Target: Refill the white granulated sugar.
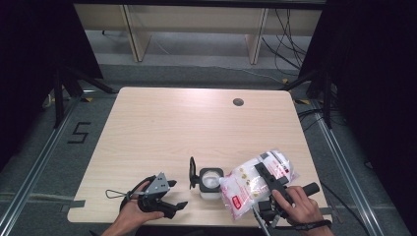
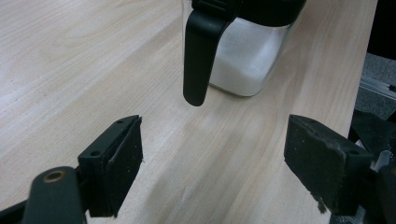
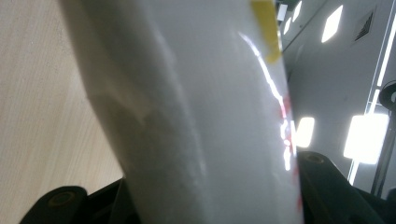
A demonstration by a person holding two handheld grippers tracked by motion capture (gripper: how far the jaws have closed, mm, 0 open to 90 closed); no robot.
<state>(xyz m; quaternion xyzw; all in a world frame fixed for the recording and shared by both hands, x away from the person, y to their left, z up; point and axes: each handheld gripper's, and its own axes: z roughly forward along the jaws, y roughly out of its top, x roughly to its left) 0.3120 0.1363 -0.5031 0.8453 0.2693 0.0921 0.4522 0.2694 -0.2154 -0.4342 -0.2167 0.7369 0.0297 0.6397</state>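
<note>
The right gripper (image 1: pixel 269 183) has its jaws clamped on a clear plastic bag of white granules with red print (image 1: pixel 255 181), which is pressed between both black jaws in the right gripper view (image 3: pixel 196 116). That bag is tilted, lower corner leaning toward the mouth of a square clear container with a black rim, partly filled with white granules (image 1: pixel 211 181) (its hinged black lid (image 1: pixel 193 173) stands open at the left). Bag and container touch or nearly so; hard to call. Over to the left gripper (image 1: pixel 173 195): jaws spread wide, nothing between them, pointing at the container (image 2: pixel 243 56) just ahead. All near the front edge of the light wooden tabletop (image 1: pixel 162 128).
</note>
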